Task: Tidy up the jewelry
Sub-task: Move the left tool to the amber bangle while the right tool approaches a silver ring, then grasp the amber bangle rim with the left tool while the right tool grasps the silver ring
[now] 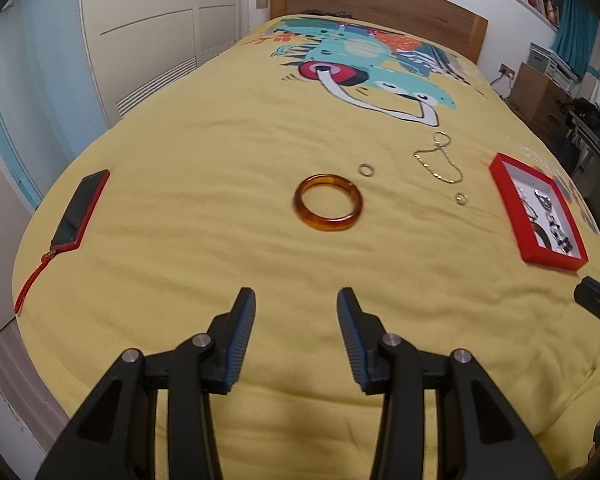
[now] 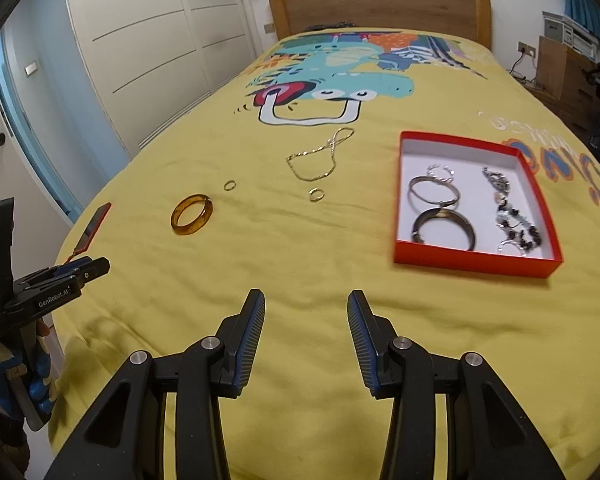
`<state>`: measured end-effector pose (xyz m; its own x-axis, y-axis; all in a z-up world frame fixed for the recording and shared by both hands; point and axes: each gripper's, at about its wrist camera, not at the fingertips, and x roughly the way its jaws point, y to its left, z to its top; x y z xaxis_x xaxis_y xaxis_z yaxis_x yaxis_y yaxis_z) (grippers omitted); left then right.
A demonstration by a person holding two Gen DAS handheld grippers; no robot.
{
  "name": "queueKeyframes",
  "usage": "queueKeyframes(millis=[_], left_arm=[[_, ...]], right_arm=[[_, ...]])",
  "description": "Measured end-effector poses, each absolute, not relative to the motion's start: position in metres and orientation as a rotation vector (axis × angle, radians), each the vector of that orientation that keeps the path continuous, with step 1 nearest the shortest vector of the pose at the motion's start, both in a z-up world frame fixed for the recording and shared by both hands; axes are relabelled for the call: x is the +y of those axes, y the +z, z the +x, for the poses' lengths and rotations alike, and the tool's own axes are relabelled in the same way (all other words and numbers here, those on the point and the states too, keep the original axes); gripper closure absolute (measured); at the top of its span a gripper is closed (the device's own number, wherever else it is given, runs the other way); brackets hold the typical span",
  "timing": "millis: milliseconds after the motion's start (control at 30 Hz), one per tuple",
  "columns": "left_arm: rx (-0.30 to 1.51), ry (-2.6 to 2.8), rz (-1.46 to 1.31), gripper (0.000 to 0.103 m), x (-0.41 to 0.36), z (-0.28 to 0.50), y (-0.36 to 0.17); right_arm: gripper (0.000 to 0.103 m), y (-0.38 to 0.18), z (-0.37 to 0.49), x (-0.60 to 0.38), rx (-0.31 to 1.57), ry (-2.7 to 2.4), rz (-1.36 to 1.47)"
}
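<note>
An amber bangle [image 1: 327, 208] [image 2: 192, 214] lies flat on the yellow bedspread, straight ahead of my left gripper [image 1: 296, 300], which is open and empty a short way before it. Beyond the bangle lie a gold chain [image 1: 440, 160] [image 2: 320, 156] and two small rings [image 1: 366, 169] [image 1: 461, 199] [image 2: 230, 185] [image 2: 316, 194]. A red tray [image 1: 504, 196] [image 2: 476, 262] with a white inside holds two bangles and a beaded bracelet [image 2: 512, 216]. My right gripper [image 2: 306, 304] is open and empty, near the foot of the bed, left of the tray.
A phone in a red case [image 1: 80, 210] [image 2: 96, 226] with a red strap lies at the bed's left edge. A wooden headboard [image 2: 380, 4] stands at the far end. White wardrobe doors [image 2: 152, 40] run along the left; a wooden cabinet [image 1: 540, 92] stands on the right.
</note>
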<state>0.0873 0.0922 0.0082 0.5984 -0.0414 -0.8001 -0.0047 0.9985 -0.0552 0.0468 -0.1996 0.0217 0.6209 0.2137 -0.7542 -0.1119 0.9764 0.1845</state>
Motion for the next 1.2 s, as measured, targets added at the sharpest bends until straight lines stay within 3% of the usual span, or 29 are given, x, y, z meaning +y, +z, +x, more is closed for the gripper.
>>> queueKeyframes(millis=[233,833,1200], left_arm=[[0.949,-0.035,-0.114,0.063,0.108,0.111,-0.004],[1.03,-0.062,-0.147,0.063,0.11,0.215,-0.039],[1.093,-0.04,-0.122,0.063,0.104,0.236,-0.075]], right_arm=[[0.055,0.001,0.077,-0.186,0.92,0.204,0.126],[0.055,-0.027,0.187,-0.178,0.954,0.164,0.138],[0.055,-0.045,0.24,-0.183,1.009,0.118,0.144]])
